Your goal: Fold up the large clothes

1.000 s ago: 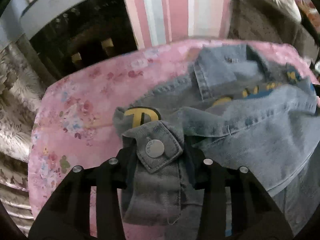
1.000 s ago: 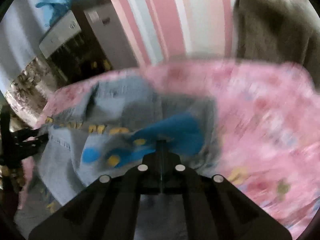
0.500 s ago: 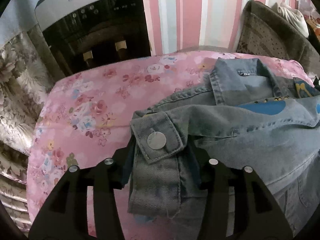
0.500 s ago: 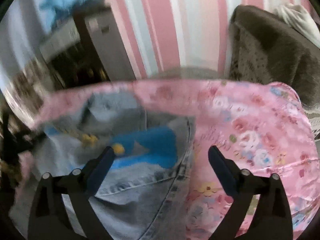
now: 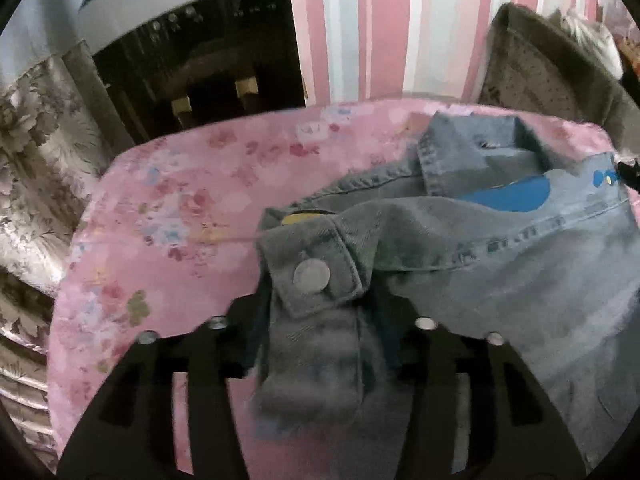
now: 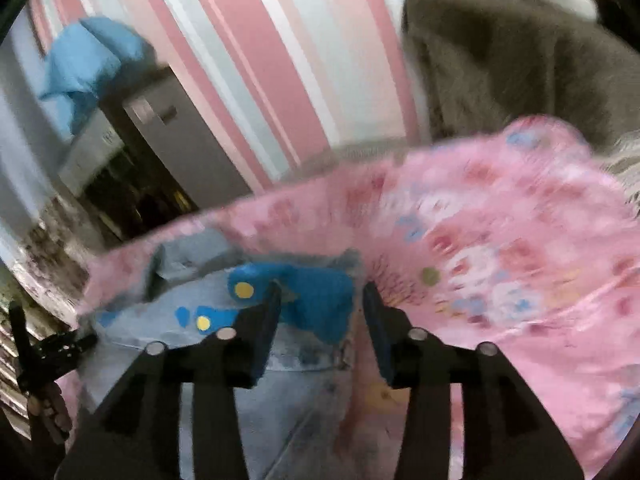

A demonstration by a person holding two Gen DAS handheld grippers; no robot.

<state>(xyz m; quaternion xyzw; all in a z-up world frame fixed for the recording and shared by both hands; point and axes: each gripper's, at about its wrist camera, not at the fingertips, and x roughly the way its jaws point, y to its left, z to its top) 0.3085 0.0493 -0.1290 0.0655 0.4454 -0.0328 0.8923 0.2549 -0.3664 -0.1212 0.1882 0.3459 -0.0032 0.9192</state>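
A light blue denim jacket (image 5: 500,264) with blue and yellow patches lies on a pink floral sheet (image 5: 168,216). My left gripper (image 5: 320,320) is shut on the jacket's cuff (image 5: 316,276), which has a round metal button, and holds it over the folded body. In the right wrist view the jacket (image 6: 280,360) lies at the lower left, its blue patch (image 6: 316,296) between the jaws. My right gripper (image 6: 320,308) is partly open around the jacket's right edge, not clamped. The left gripper (image 6: 48,352) shows at the far left edge.
A dark appliance with a silver top (image 5: 192,52) stands behind the table to the left. A grey-brown chair back (image 5: 552,80) stands at the back right. A striped pink wall (image 5: 380,24) is behind. A floral cover (image 5: 32,168) hangs at the left.
My right gripper let go of the blue-patched fabric and opened wide, then narrowed around the jacket's right edge. My left gripper kept its hold on the cuff and shifted slightly.
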